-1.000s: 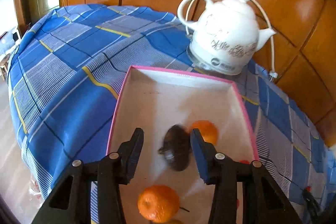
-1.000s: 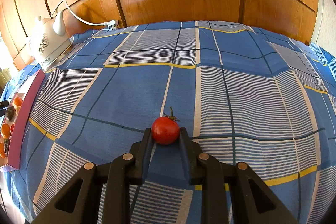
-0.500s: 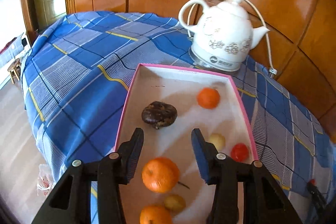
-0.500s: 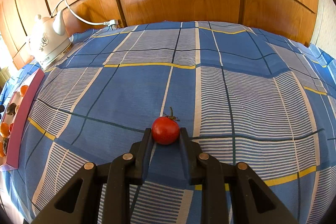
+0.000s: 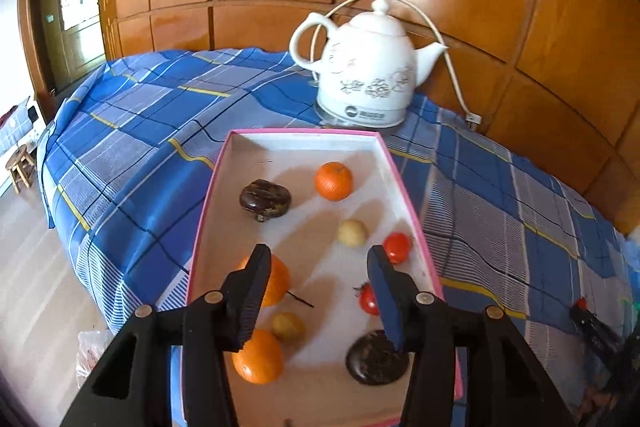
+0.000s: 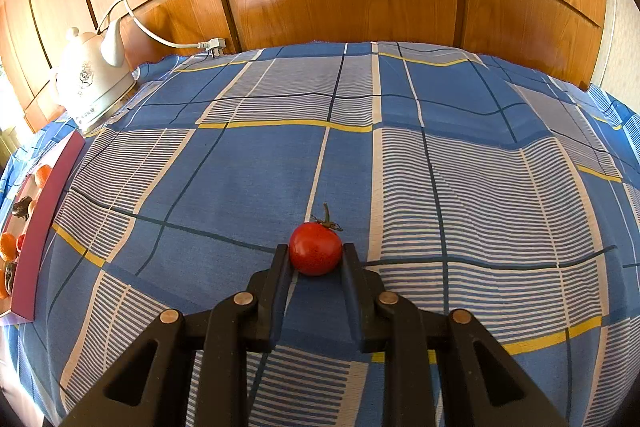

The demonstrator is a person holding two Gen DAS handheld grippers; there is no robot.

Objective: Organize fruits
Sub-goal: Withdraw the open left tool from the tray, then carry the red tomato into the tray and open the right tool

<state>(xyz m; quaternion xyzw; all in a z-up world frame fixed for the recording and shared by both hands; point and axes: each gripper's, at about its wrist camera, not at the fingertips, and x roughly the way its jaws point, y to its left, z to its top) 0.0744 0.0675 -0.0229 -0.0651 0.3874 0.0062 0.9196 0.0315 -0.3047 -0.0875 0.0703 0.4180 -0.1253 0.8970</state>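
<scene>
A pink-rimmed white tray (image 5: 394, 171) lies on the blue checked cloth and holds several fruits: a dark wrinkled fruit (image 5: 265, 197), an orange (image 5: 333, 181), a small yellow fruit (image 5: 352, 233), a small tomato (image 5: 397, 247) and more near the front. My left gripper (image 5: 318, 263) hovers above the tray, its jaws opening, with nothing between them. In the right wrist view my right gripper (image 6: 315, 254) is shut on a red tomato (image 6: 315, 253) with a green stalk, low over the cloth. The tray (image 6: 42, 219) shows at that view's left edge.
A white ceramic kettle (image 5: 370, 71) on its base stands just behind the tray, its cord running to a plug (image 6: 214, 45) by the wooden wall panels. The cloth-covered table (image 6: 440, 155) drops off at the left to a tiled floor with a small stool (image 5: 20, 167).
The left gripper let go of the dark fruit, which now lies in the tray, then drew back and up while its jaws widened. The right gripper and tomato have not moved.
</scene>
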